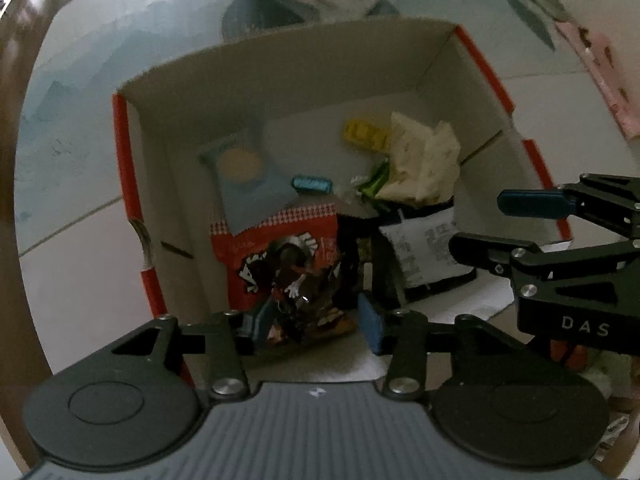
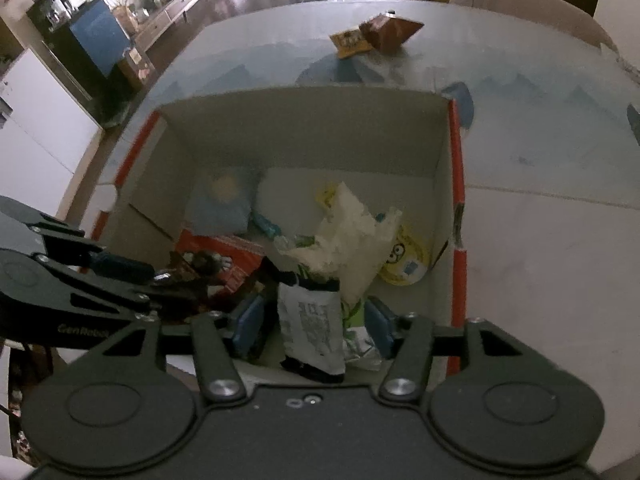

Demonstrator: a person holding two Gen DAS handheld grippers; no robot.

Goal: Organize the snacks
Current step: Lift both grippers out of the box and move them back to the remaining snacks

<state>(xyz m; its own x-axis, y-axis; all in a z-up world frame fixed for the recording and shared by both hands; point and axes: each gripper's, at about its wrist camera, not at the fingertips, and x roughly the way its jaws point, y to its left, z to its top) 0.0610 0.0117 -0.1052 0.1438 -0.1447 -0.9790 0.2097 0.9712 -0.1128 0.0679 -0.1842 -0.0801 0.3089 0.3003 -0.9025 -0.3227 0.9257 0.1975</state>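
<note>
An open cardboard box (image 1: 300, 80) (image 2: 300, 128) with red edges stands on the table and holds several snacks. My left gripper (image 1: 312, 326) points down into it, open, with a red snack bag (image 1: 280, 264) standing between its fingers; the right pad (image 1: 370, 326) is clear of the bag. My right gripper (image 2: 314, 326) is open too, and an upright white packet with black ends (image 2: 310, 328) stands between its pads without touching them. Each gripper shows in the other's view, the right gripper (image 1: 500, 226) and the left gripper (image 2: 148, 276), side by side over the box's near end.
Deeper in the box lie a blue biscuit packet (image 1: 240, 172), a small blue candy (image 1: 312, 184), a yellow packet (image 1: 366, 134), a crumpled white bag (image 2: 348, 232) and a round yellow tub (image 2: 404, 260). On the far table sit a yellow packet (image 2: 350, 44) and a brown one (image 2: 390, 32). A pink packet (image 1: 600, 76) lies to the right.
</note>
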